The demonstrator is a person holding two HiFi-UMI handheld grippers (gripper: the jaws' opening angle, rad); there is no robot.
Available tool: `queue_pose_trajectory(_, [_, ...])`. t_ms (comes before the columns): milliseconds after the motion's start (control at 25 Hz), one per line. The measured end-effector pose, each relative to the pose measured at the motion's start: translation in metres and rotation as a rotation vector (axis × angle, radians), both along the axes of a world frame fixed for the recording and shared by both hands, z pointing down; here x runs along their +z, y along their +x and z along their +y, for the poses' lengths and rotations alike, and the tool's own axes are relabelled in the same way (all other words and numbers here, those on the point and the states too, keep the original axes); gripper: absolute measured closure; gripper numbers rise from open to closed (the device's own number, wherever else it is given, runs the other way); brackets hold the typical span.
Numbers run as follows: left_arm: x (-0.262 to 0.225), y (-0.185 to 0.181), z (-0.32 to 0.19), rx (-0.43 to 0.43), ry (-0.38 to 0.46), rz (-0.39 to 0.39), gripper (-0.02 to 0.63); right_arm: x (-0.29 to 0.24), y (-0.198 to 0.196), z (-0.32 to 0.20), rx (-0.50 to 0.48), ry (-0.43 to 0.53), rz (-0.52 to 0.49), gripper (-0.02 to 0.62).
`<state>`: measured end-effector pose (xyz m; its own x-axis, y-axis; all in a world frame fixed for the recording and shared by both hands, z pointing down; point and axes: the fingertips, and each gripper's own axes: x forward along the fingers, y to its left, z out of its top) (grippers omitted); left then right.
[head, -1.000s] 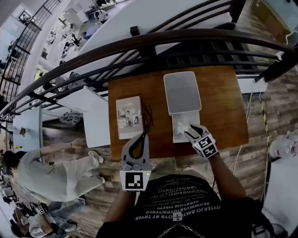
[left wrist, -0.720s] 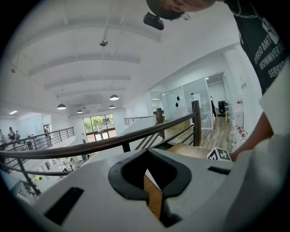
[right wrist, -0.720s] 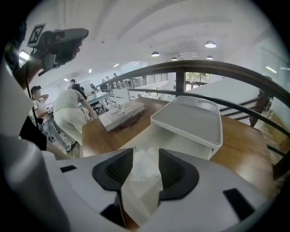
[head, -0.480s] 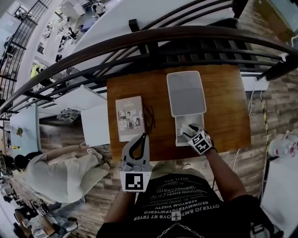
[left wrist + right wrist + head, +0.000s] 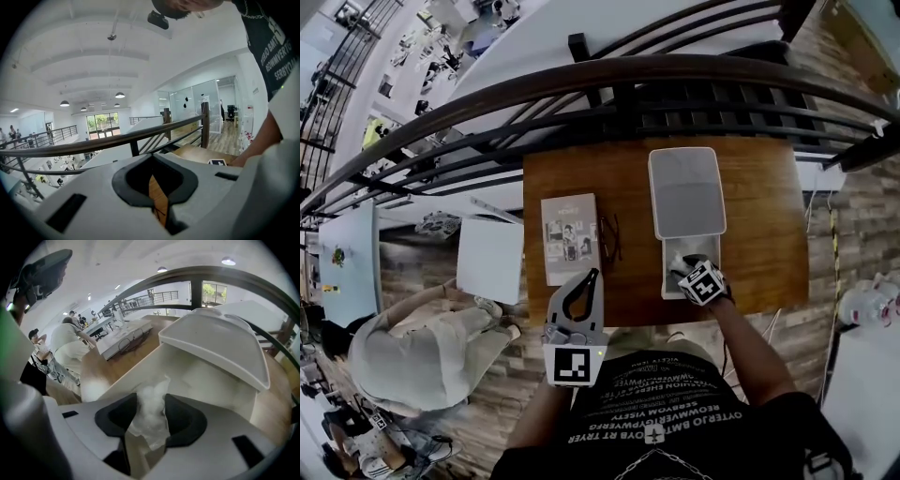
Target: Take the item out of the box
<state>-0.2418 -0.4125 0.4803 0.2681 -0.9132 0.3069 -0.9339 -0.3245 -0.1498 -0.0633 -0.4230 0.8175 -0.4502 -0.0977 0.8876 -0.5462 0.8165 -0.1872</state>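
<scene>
A white box (image 5: 668, 281) stands on the wooden table (image 5: 581, 183), its lid (image 5: 686, 192) folded back toward the railing. My right gripper (image 5: 689, 265) points steeply down into the box. In the right gripper view a crumpled white plastic-wrapped item (image 5: 151, 406) lies in the box (image 5: 197, 380), between the pads of my right gripper (image 5: 150, 420). Its jaws have just been opening and stand wide apart around the wrap. My left gripper (image 5: 589, 278) hovers at the table's near edge, jaws shut and empty, as the left gripper view (image 5: 157, 199) also shows.
A booklet (image 5: 570, 239) lies left of the box, with a thin dark pair of glasses (image 5: 610, 236) beside it. A dark railing (image 5: 609, 80) runs along the table's far side. A person (image 5: 422, 342) stands on the floor to the left.
My right gripper has sunk into the box and tipped further down, over the wrapped item. The left gripper stays at the table's near edge.
</scene>
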Motion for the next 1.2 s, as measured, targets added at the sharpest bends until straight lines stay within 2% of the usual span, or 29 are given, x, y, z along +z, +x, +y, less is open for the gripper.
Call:
queue_pose_trajectory(200, [-0.001,0.001,0.004,0.016,0.014,0.0,0.601,0.004,-0.003,0.006,-0.048,0.009,0.019,0.463])
queue_pose_trajectory(360, [-0.005,0.006,0.013,0.01,0.028,0.012,0.601,-0.01,0.004,0.007,-0.051,0.056,0.033,0.479])
queue_pose_trajectory(600, [-0.002,0.016,0.036,-0.008,0.037,0.033,0.601,-0.033,0.022,0.003,0.031,0.174,-0.042,0.482])
queue_pose_trajectory(840, [-0.011,0.037,0.063,-0.016,0.05,0.037,0.601,-0.077,0.042,0.006,0.097,0.248,-0.113,0.485])
queue_pose_trajectory(1200, [-0.034,0.056,0.096,-0.039,0.092,0.057,0.601,-0.145,0.059,0.03,0.142,0.349,-0.259,0.486])
